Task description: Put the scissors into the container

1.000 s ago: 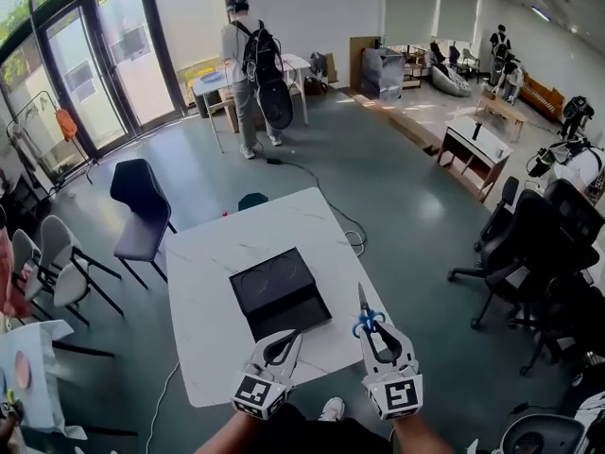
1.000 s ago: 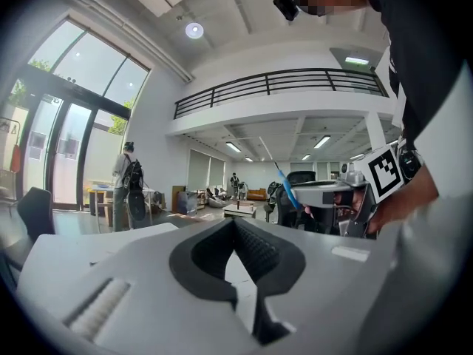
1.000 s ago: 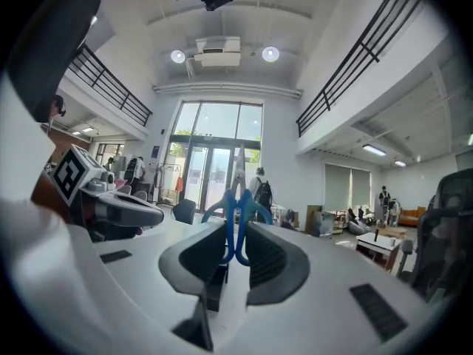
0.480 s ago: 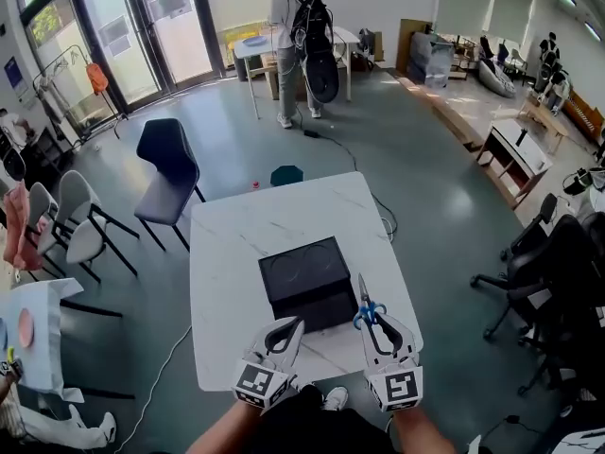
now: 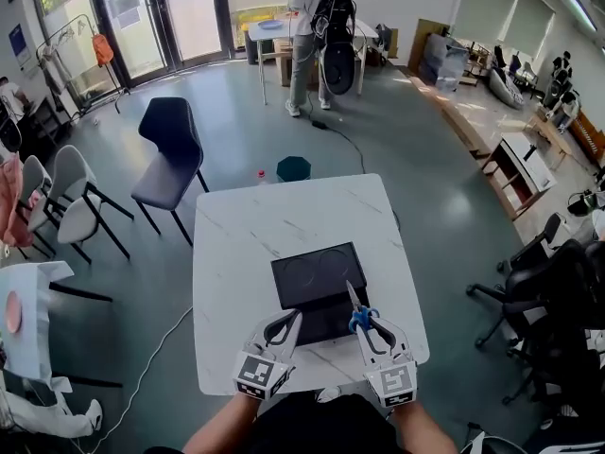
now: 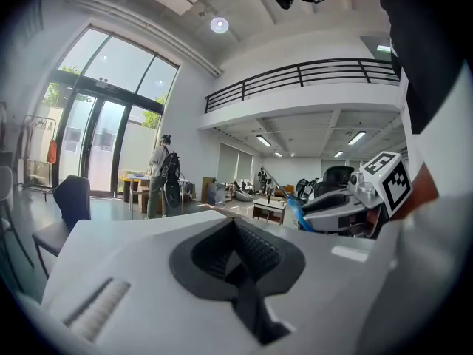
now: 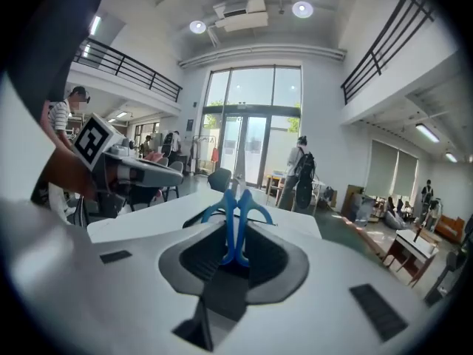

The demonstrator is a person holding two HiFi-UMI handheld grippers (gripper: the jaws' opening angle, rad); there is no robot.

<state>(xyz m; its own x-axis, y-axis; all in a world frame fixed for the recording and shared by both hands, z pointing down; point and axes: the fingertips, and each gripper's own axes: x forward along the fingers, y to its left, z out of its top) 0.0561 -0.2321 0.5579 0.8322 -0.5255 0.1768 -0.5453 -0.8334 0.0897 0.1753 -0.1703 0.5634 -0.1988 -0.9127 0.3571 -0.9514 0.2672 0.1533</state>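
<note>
In the head view a black open container (image 5: 312, 274) lies on the near half of the white marble table (image 5: 274, 220). My right gripper (image 5: 365, 323) is shut on the blue handles of the scissors (image 5: 354, 308), whose blades point up and away over the container's near right corner. The right gripper view shows the scissors (image 7: 236, 211) upright between the pads of the right gripper (image 7: 236, 263). My left gripper (image 5: 292, 318) hovers at the container's near left edge, shut with nothing in it. From the left gripper view, the left gripper (image 6: 238, 256) has the right gripper (image 6: 346, 207) beside it.
A dark chair (image 5: 170, 145) and pale chairs (image 5: 66, 192) stand left of the table. A teal stool (image 5: 293, 168) sits past its far edge. Black office chairs (image 5: 558, 287) crowd the right. A person with a backpack (image 5: 321, 22) stands at a far table.
The table and container have come closer under both grippers. The scissors' blades now reach over the container's near right corner. Neither grip has changed.
</note>
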